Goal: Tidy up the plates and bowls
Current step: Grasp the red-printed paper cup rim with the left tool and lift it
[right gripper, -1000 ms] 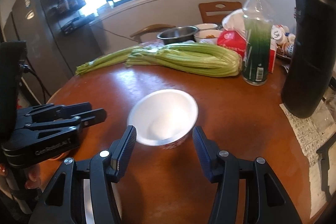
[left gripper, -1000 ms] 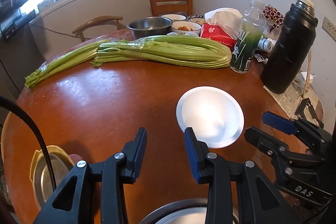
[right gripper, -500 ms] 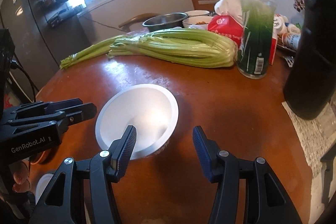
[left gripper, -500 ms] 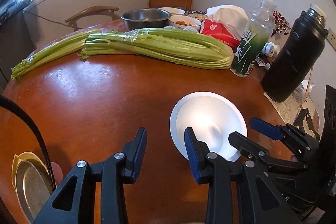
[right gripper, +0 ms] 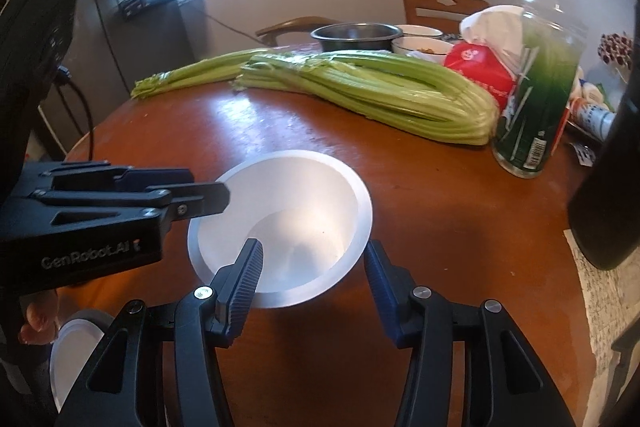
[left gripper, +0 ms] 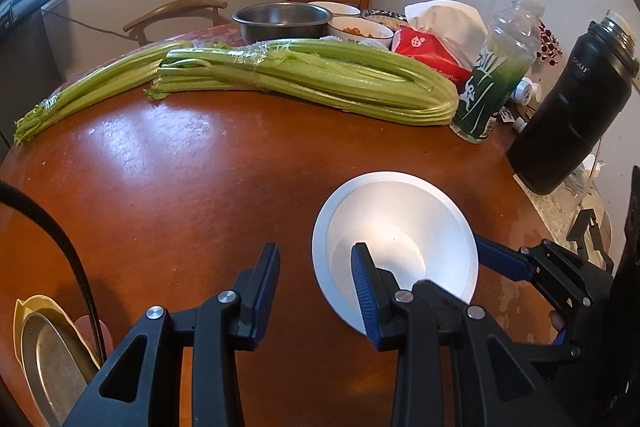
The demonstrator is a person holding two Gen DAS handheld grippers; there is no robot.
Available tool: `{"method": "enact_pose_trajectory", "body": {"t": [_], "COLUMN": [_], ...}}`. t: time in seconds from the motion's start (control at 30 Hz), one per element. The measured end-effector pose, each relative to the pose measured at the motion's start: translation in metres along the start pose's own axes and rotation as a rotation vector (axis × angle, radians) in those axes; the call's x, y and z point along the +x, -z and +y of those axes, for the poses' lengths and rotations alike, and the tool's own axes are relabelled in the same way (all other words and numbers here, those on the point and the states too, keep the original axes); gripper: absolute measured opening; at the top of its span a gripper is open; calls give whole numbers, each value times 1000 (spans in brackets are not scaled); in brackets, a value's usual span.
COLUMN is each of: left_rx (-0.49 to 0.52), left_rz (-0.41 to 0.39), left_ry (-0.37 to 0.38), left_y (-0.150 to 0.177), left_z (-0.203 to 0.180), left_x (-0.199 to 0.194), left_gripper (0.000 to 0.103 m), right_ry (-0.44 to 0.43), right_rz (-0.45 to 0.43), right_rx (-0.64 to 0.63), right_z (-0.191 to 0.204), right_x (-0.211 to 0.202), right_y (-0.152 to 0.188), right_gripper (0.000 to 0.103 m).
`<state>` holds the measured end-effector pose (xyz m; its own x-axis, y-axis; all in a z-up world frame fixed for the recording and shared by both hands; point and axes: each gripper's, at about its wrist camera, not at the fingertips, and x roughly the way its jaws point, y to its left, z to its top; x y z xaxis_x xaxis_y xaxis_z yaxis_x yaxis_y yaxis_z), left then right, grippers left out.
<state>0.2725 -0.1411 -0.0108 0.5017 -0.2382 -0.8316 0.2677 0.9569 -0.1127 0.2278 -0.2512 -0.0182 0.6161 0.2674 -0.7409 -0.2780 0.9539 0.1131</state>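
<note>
The right tongs [right gripper: 312, 279], jaws just narrowing, straddle the white bowl's [right gripper: 304, 195] near rim for lifting; the left tongs [left gripper: 314, 287] beside it hold nothing, jaws parted.

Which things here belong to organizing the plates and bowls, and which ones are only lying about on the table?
Belong to the job: white bowl, steel bowl, bowl with food, metal plate.

Only lying about: celery, green bottle, black flask, red tissue pack.
</note>
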Motion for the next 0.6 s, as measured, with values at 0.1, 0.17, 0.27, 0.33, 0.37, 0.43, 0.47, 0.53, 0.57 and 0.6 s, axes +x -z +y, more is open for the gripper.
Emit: {"method": "enact_pose_trajectory", "body": {"t": [0.1, 0.17, 0.27, 0.33, 0.37, 0.43, 0.47, 0.53, 0.57, 0.6], "left_rx": [-16, -16, -20, -16, -13, -4, -4, -11, -12, -10], "left_rz": [18, 28, 44, 54, 59, 57, 54, 49, 44, 40], "left_ry": [4, 7, 10, 23, 37, 37, 35, 43, 45, 43], "left_y": [-1, 0, 1, 1, 2, 3, 3, 2, 2, 2], "left_z": [5, 7, 10, 10, 10, 9, 9, 10, 10, 10], "left_x": [8, 12, 18, 20, 21, 20, 20, 18, 16, 15], "left_gripper": [37, 37, 37, 37, 37, 37, 37, 37, 37, 37], "right_ry": [-17, -29, -43, -49, -53, -52, -52, -55, -52, -51], "right_rz": [1, 4, 10, 11, 11, 14, 13, 14, 9, 5], "right_rx": [-12, -19, -22, -26, -30, -35, -35, -32, -34, -35], "right_z": [5, 9, 15, 17, 19, 23, 24, 24, 25, 26], "right_x": [2, 3, 7, 7, 7, 7, 7, 6, 4, 3], "right_y": [0, -1, -1, -1, -2, -2, -1, -1, -2, -2], "right_gripper": [54, 54, 54, 54, 54, 55, 55, 55, 55, 55]}}
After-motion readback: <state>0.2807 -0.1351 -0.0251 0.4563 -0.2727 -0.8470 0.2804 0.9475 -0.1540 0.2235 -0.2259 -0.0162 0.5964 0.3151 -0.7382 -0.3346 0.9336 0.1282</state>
